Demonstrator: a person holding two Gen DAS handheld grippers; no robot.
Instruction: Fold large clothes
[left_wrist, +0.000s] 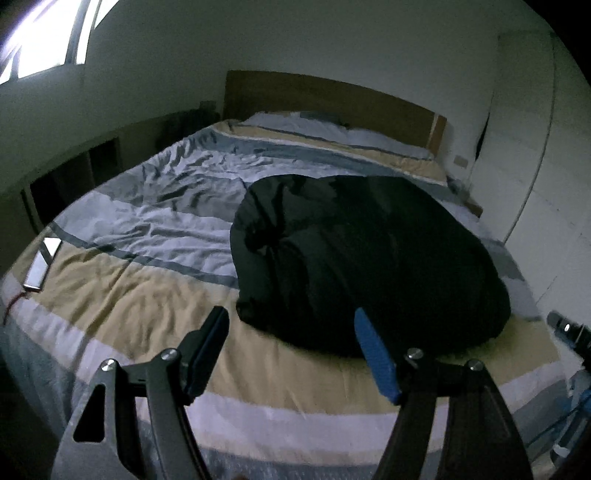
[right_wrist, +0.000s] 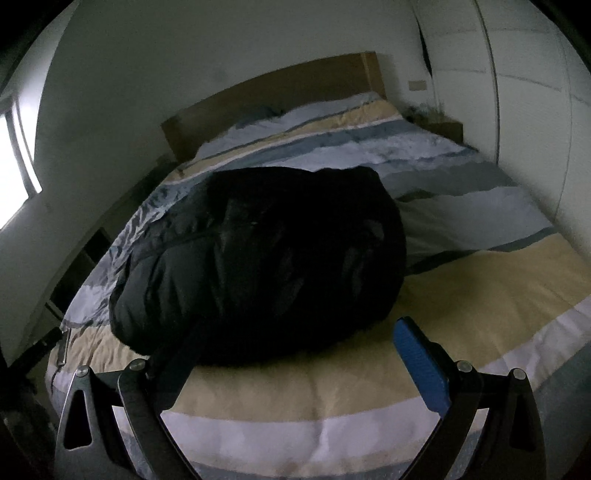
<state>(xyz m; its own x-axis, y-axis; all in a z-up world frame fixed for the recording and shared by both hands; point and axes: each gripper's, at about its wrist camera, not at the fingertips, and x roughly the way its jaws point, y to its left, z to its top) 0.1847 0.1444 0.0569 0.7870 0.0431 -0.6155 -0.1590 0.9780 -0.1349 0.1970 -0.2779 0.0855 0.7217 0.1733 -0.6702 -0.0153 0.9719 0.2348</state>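
A big black jacket lies on the bed, on the striped cover, nearer to the foot end than to the wooden headboard. It is folded into one thick, rounded bundle, puffy like a padded coat, with soft creases on the top and a darker tuck on its left side in the left wrist view. In the right wrist view the same jacket looks smooth and swollen, its near edge resting on the beige stripe. The room is dim, so seams are hard to see. The left gripper hangs above the bed edge with its jaws apart and nothing between them. The right gripper also has its jaws apart and empty. A phone lies at the left side of the bed.
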